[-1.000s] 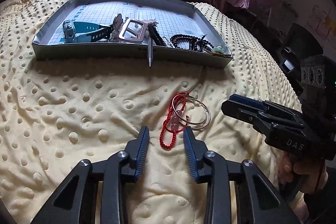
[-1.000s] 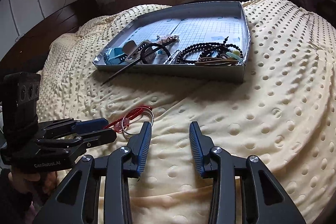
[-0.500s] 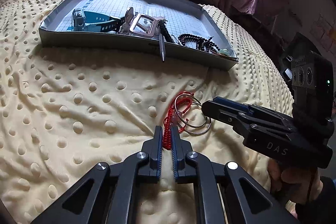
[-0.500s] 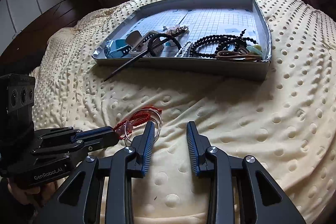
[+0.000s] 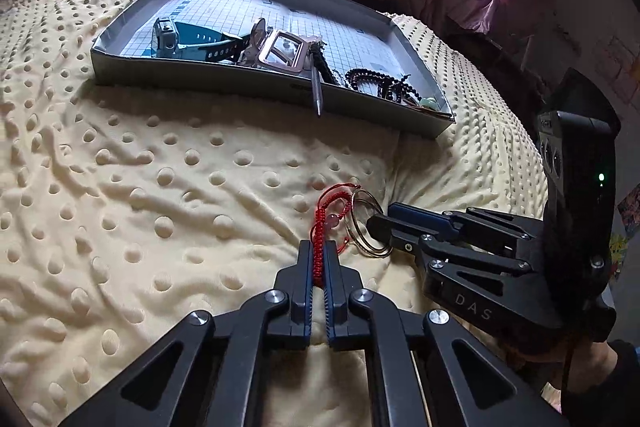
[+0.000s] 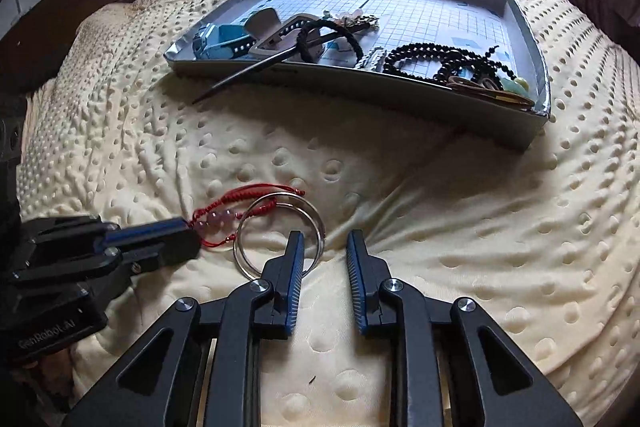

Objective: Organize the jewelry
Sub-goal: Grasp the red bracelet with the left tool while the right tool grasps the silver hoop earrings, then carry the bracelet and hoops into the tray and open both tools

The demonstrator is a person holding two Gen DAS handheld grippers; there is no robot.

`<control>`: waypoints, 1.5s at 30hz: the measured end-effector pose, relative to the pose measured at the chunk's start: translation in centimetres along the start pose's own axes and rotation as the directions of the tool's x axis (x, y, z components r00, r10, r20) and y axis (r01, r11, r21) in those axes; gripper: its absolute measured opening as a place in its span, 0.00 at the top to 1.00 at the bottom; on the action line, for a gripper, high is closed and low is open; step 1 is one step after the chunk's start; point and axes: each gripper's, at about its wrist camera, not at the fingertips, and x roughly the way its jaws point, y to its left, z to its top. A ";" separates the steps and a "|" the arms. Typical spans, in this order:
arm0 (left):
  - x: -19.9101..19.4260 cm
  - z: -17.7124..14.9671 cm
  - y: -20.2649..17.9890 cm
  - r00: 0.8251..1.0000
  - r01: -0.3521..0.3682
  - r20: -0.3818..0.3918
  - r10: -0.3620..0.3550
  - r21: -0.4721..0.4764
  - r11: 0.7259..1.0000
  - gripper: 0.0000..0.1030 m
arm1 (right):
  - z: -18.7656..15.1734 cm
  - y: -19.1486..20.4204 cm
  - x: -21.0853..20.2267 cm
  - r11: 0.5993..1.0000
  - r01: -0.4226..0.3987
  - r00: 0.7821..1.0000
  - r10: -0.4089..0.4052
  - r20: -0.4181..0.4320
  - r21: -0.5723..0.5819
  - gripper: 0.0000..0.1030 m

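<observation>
A red cord bracelet [image 5: 325,209] with pink beads lies on the yellow dotted blanket, tangled with two thin metal bangles [image 5: 370,250]. My left gripper [image 5: 318,251] is shut on the near end of the red cord. In the right wrist view the left gripper [image 6: 188,237] comes in from the left, holding the red bracelet [image 6: 240,193]. My right gripper [image 6: 325,241] is open. Its left finger rests inside the bangles [image 6: 245,269], and their right rim lies between the fingers. From the left wrist view, the right gripper [image 5: 382,221] touches the bangles from the right.
A grey tray [image 5: 256,83] sits farther back on the blanket, also in the right wrist view [image 6: 400,91]. It holds a teal watch [image 5: 188,39], a rose-gold buckle [image 5: 282,53], black beads [image 6: 436,55], a black hair tie [image 6: 328,35] and a hair stick [image 5: 317,95] jutting over its front wall.
My left gripper went from open to shut on the red bracelet's cord. My right gripper moved in toward the bangles until its left finger came inside them.
</observation>
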 end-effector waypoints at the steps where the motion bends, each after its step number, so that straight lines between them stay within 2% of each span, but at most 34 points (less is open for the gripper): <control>1: -0.2 0.0 0.0 1.000 -0.006 0.005 0.006 -0.004 1.000 0.95 | 0.0 0.0 0.0 1.000 -0.002 1.000 0.002 -0.001 -0.004 0.85; 5: -0.9 -0.1 0.4 0.999 -0.022 0.027 0.023 -0.025 0.999 0.95 | -0.1 -0.1 -0.2 1.000 -0.017 1.000 0.017 0.001 0.005 0.96; 6: -1.1 -0.2 0.4 0.999 -0.021 0.032 0.022 -0.031 0.999 0.95 | -0.2 -0.3 -0.3 1.000 -0.022 1.000 0.022 0.005 0.008 0.97; 14: -3.1 -0.3 0.7 0.994 0.004 0.110 0.001 -0.044 0.999 0.95 | -0.7 -0.9 -1.8 0.999 -0.021 0.996 0.018 0.093 0.031 0.97; 21: -4.8 -0.5 0.2 0.986 0.035 0.165 -0.032 -0.020 0.999 0.95 | -0.1 -1.7 -4.0 0.997 -0.033 0.979 0.017 0.201 0.074 0.97; 28: -5.6 -0.6 -0.1 0.978 0.043 0.205 -0.040 -0.010 0.999 0.95 | -0.2 -1.8 -4.3 0.995 -0.027 0.974 0.006 0.226 0.093 0.97; 40: -7.7 -0.4 -0.1 0.951 0.077 0.302 -0.071 -0.010 0.997 0.95 | 0.2 -1.8 -6.1 0.995 -0.028 0.950 -0.004 0.313 0.098 0.97; 45: -9.3 1.3 -0.4 0.937 0.070 0.342 -0.068 0.006 0.998 0.95 | 1.2 -2.2 -6.8 0.993 -0.039 0.934 -0.004 0.358 0.113 0.97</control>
